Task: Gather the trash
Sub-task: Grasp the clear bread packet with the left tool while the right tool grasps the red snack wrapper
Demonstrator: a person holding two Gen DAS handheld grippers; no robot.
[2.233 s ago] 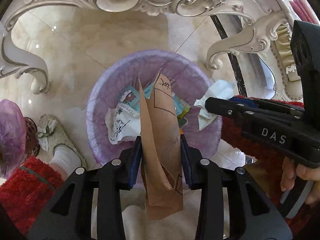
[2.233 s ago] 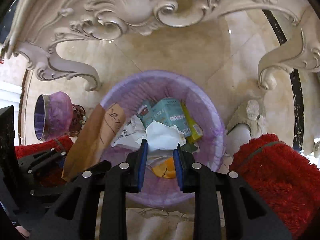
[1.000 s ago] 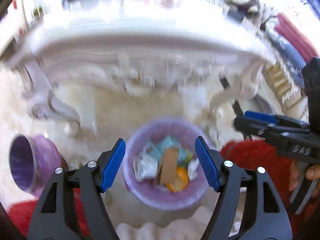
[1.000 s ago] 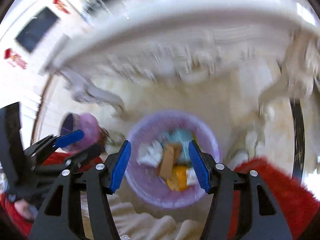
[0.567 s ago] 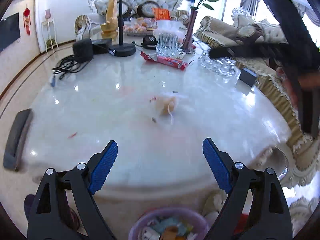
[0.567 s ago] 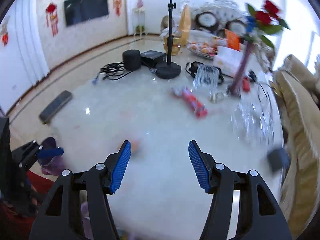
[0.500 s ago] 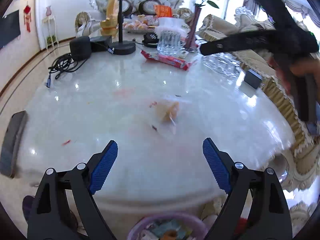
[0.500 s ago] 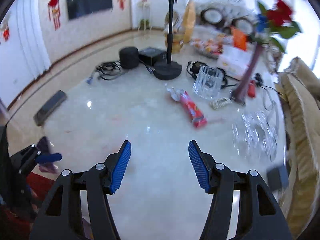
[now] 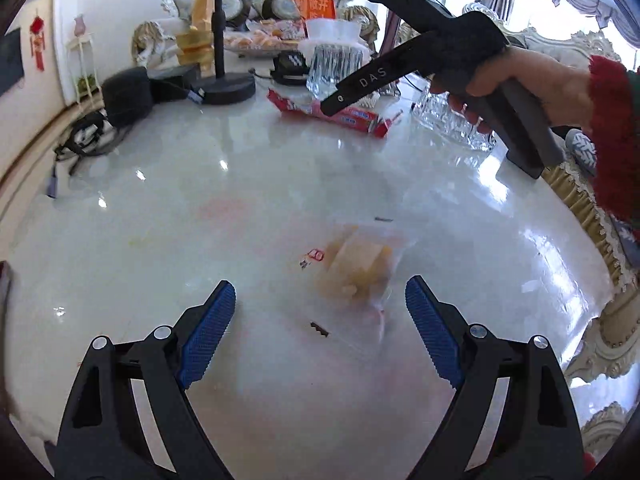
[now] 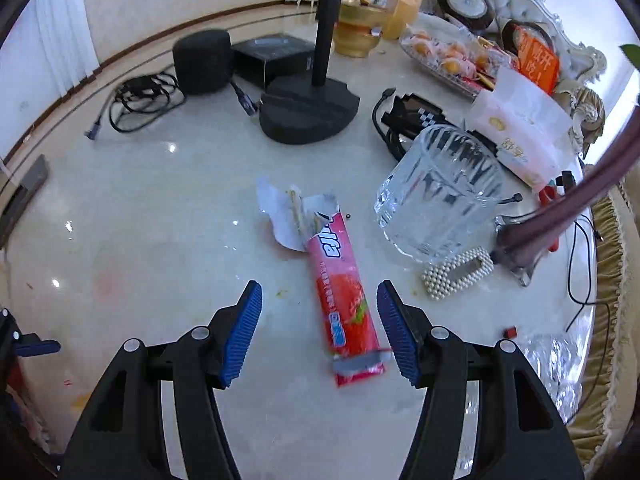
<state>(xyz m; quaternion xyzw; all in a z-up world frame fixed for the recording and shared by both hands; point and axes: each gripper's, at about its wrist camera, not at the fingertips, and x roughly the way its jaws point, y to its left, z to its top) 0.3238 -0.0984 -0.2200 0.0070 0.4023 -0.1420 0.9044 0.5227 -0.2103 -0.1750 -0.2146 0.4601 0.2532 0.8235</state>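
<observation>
White marble tabletop [image 9: 168, 216] fills both wrist views, with an ornate sofa and red wall ornaments behind it. Over the near part of the table, the left gripper [image 9: 320, 318] hangs with its blue-padded fingers spread wide and holding nothing; a clear plastic wrapper [image 9: 360, 268] with pale yellow contents lies on the marble just ahead of the gap, nearer the right-hand finger, and a small dark scrap [image 9: 319, 329] sits beside it. Farther across the table, the right gripper [image 10: 320, 326] is likewise spread wide and empty, its fingers on either side of a torn red snack wrapper [image 10: 344, 300] that lies flat on the marble, its ripped white end pointing away. Just beyond the wrapper stands a ribbed clear glass [image 10: 436, 204], with a pearl hair clip [image 10: 458, 274] beside its base. A black stand base [image 10: 308, 112], a round black speaker [image 10: 202, 60] and coiled cables [image 10: 136, 100] crowd the far side. From the left wrist view, the person's right hand [image 9: 520, 84], cuffed in a red fuzzy sleeve, grips that tool's handle.
</observation>
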